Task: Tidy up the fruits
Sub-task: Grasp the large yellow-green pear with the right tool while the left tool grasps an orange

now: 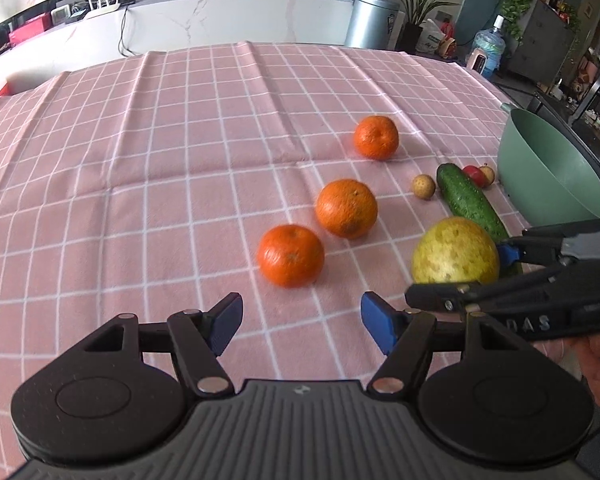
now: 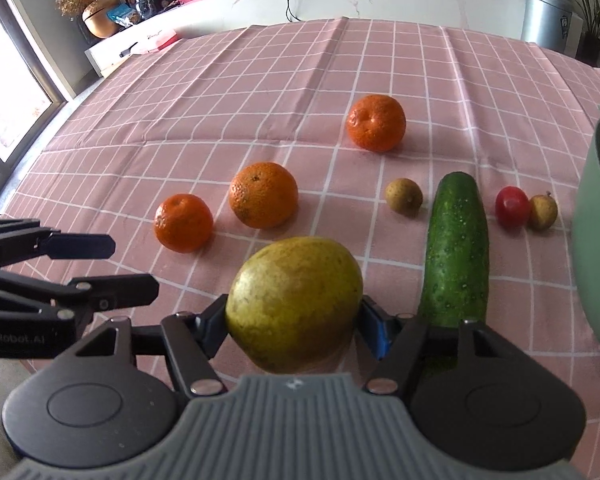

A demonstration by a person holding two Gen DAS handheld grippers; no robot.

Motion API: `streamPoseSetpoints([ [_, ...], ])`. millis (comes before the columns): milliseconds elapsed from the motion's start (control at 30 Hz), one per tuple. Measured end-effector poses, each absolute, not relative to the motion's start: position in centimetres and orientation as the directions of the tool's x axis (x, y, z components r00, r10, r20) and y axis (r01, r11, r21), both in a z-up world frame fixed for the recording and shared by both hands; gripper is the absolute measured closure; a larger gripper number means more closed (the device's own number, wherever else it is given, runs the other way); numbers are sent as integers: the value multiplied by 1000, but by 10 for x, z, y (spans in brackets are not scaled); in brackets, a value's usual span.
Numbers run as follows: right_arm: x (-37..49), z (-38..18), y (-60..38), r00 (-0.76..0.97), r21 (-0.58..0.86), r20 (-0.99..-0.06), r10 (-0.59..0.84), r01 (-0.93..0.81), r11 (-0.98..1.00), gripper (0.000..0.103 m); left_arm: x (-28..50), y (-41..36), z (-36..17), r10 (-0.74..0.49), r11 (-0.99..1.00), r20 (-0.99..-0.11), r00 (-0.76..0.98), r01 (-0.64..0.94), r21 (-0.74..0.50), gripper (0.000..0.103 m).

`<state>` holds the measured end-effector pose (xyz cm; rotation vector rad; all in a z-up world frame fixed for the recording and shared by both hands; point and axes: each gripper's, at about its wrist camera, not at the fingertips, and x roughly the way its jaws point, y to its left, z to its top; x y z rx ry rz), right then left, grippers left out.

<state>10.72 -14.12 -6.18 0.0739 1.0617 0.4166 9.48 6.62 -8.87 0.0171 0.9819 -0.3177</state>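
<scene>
My right gripper (image 2: 294,324) is shut on a large yellow-green pear (image 2: 294,304), its blue pads against both sides; the pear (image 1: 455,252) also shows in the left wrist view with the right gripper (image 1: 496,276) around it. My left gripper (image 1: 302,326) is open and empty, just short of the nearest orange (image 1: 291,256). Three oranges (image 2: 183,222) (image 2: 263,195) (image 2: 376,123) lie in a diagonal row on the pink checked cloth (image 1: 140,160). A cucumber (image 2: 456,252), two small brown fruits (image 2: 404,196) (image 2: 543,212) and a small red fruit (image 2: 511,207) lie to the right.
A green bowl (image 1: 548,168) stands at the right edge of the table, and shows in the right wrist view (image 2: 596,240). The left gripper (image 2: 76,264) sits at the left of the right wrist view. Beyond the table are a white counter, a metal bin and plants.
</scene>
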Motion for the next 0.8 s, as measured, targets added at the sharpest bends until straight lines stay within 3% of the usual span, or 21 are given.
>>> streamPoseSetpoints([
  [300,107,-64,-152,424,260,-820,384,-321,911,39,119,54,-108,-238,958,-821,519,265,-110,27],
  [433,109,-65,-150,413,285,-814,408,-327,901,39,124,63,-112,-253,962,-812,526,226,-153,45],
  [567,110,-67,-147,409,287,-814,412,-334,898,39,125,65,-112,-263,961,-805,532,221,-167,53],
  [800,111,-70,-149,406,285,-818,408,-332,899,39,125,62,-111,-252,962,-812,526,226,-153,54],
])
